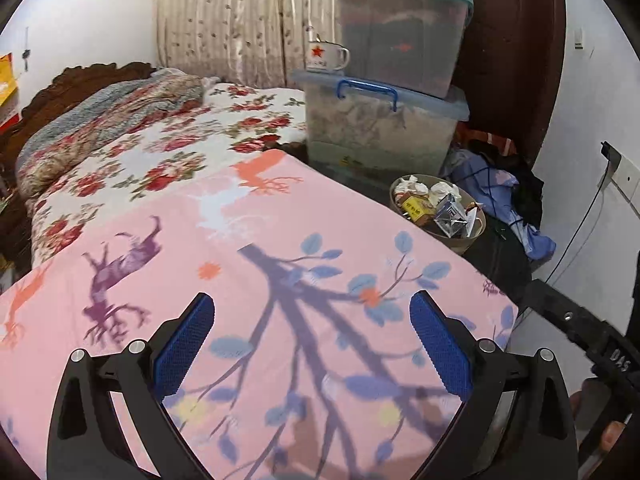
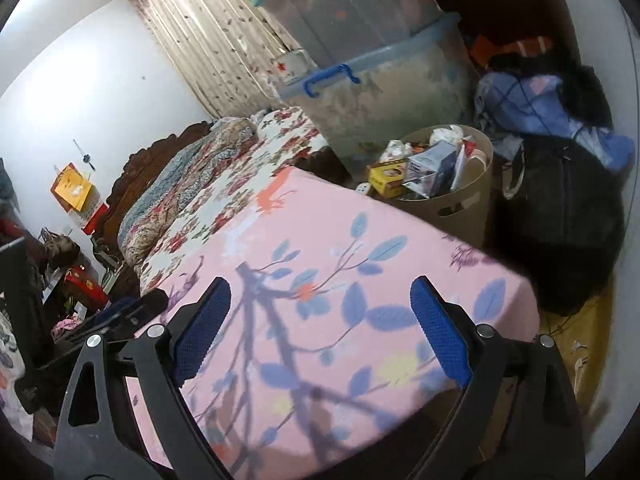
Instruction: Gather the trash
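Behind everything you see a white wall (image 1: 92, 16) and a beige curtain (image 1: 236, 20) with small dark marks. Below them lies a bed with a flower-pattern blanket (image 1: 168, 148), and nearer to you a pink cloth (image 1: 280, 260) printed with a purple tree and blue leaves fills most of both views.

Your left gripper (image 1: 312, 344) hangs above this pink cloth with its jaws spread wide and nothing between the blue pads (image 1: 440, 344). Your right gripper (image 2: 320, 328) is the same: jaws wide apart, empty, over the pink cloth.

Past the far corner of the pink cloth stands a round beige bin (image 2: 472, 204). It is full of trash (image 1: 436, 204): crumpled white paper, a yellow box (image 2: 384, 178) and a silver-blue carton (image 2: 434, 168) lean inside it. Both grippers are well apart from the bin.

Behind the bin two clear storage boxes (image 1: 384, 128) with blue lids are stacked, and a white mug (image 1: 326, 56) with a red star stands on the lower lid. To the right of the bin lie a heap of blue clothes (image 1: 512, 196) and a black bag (image 2: 560, 232).
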Demonstrator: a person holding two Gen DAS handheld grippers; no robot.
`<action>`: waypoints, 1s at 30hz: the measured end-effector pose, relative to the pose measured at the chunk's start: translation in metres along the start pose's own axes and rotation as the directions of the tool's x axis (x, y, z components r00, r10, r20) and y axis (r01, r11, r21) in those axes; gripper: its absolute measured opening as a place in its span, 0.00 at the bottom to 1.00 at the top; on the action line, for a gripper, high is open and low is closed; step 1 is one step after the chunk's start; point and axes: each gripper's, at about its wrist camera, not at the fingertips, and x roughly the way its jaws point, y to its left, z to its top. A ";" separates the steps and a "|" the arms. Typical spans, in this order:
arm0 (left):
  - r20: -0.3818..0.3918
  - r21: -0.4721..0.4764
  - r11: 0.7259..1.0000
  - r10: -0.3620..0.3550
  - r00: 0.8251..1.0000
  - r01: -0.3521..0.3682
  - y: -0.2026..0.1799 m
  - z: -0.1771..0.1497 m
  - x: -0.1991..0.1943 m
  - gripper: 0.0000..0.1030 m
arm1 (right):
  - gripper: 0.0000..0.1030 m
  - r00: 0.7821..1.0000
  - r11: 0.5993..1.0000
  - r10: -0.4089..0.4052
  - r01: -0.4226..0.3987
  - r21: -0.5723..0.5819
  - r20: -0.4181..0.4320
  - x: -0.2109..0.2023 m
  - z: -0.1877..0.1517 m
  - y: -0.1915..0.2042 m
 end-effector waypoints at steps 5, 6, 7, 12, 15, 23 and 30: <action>0.040 -0.028 1.000 0.000 0.999 0.001 0.017 -0.013 -0.031 0.92 | 0.92 0.999 0.999 0.002 -0.001 -0.037 0.038 -0.028 -0.013 0.032; 0.050 -0.032 0.999 0.002 0.999 0.000 0.020 -0.016 -0.038 0.92 | 0.93 0.999 0.999 0.002 0.001 -0.046 0.043 -0.031 -0.015 0.037; 0.055 -0.034 0.999 0.003 0.998 -0.002 0.022 -0.018 -0.041 0.92 | 0.93 0.999 0.998 0.003 0.000 -0.060 0.050 -0.035 -0.017 0.043; 0.077 -0.038 0.999 0.014 0.997 -0.011 0.029 -0.028 -0.060 0.92 | 0.93 0.997 0.997 0.021 -0.016 -0.070 0.080 -0.051 -0.022 0.063; 0.089 -0.031 0.999 0.024 0.996 -0.021 0.030 -0.030 -0.066 0.92 | 0.96 0.994 0.998 0.007 0.000 -0.062 0.108 -0.058 -0.024 0.070; 0.125 -0.017 0.999 0.041 0.991 -0.039 0.029 -0.032 -0.076 0.92 | 0.97 0.990 0.998 -0.008 0.017 -0.063 0.143 -0.070 -0.029 0.079; 0.120 -0.012 0.999 0.044 0.992 -0.043 0.028 -0.033 -0.074 0.92 | 0.97 0.989 0.999 -0.014 0.019 -0.034 0.145 -0.067 -0.027 0.071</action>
